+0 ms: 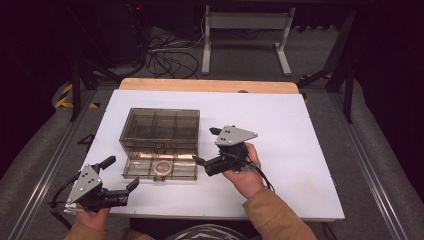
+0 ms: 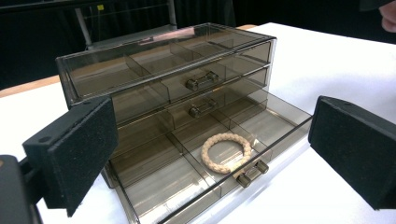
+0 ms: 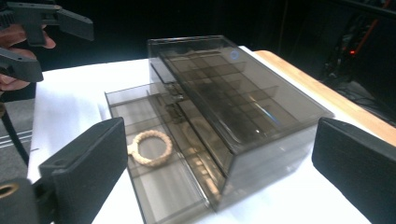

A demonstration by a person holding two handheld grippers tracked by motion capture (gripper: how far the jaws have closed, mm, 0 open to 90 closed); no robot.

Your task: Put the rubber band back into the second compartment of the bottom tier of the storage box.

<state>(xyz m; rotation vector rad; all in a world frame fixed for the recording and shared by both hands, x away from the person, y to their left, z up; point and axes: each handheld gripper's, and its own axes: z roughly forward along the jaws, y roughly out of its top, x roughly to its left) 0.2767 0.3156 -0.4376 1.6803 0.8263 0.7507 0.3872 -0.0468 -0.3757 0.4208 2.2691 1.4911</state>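
A smoky clear drawer box (image 1: pixel 160 129) stands on the white tabletop (image 1: pixel 300 150). Its bottom drawer (image 1: pixel 135 169) is pulled out toward me. A beige braided bracelet (image 1: pixel 162 168) lies flat in the drawer's middle compartment. It also appears as the bracelet (image 2: pixel 226 152) behind the drawer's handle and as the bracelet (image 3: pixel 150 148). My left gripper (image 1: pixel 120 173) sits at the near left, open, with nothing between its pads (image 2: pixel 74 149), and it faces the drawer front. My right gripper (image 1: pixel 206 146) hangs open just right of the box, nothing between its pads (image 3: pixel 88 158).
The two upper drawers (image 2: pixel 205 81) are closed. A wooden strip (image 1: pixel 210 85) borders the table's far edge. Beyond it lie cables (image 1: pixel 170 60) and a white frame (image 1: pixel 245 35) on the floor. Bare white surface spreads right of the box.
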